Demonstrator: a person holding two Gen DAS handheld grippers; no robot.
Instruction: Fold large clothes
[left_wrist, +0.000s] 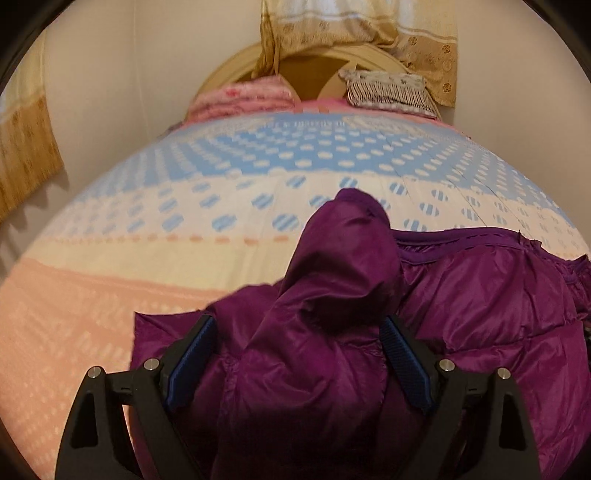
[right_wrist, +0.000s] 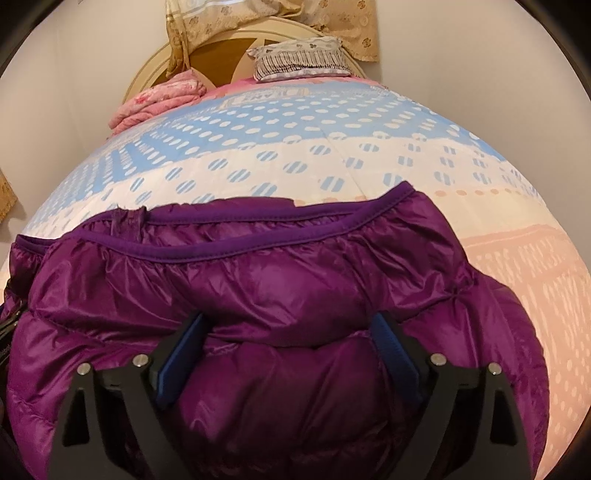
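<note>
1. Glossy purple quilted down jacket (right_wrist: 280, 280) lying bunched on the near part of a bed, elastic-bound hem (right_wrist: 258, 254) turned toward the headboard; in the left wrist view one sleeve (left_wrist: 332, 280) humped up and draped over the body panels.
2. Underneath, a bedspread (left_wrist: 221, 177) banded in blue, cream and peach with oval dots; farther off, a folded pink blanket (right_wrist: 162, 96) and a striped pillow (right_wrist: 299, 61) against a cream headboard (right_wrist: 218, 40), well apart from the jacket.
3. Left gripper (left_wrist: 297, 332): blue pads spread wide, straddling the sleeve, probably not yet pinching it.
4. Right gripper (right_wrist: 290, 332): also wide, a puffy quilted ridge bulging between the pads; contact with fabric possible, no firm clamp evident.
5. Both tools angled downward into the cloth from the near edge.
6. Risks: slippery shell sliding out of a shallow pinch; thick padding springing back and undoing a crease; grabbing several layers at once, dragging the whole bundle instead of one edge; loose sleeve falling askew.
</note>
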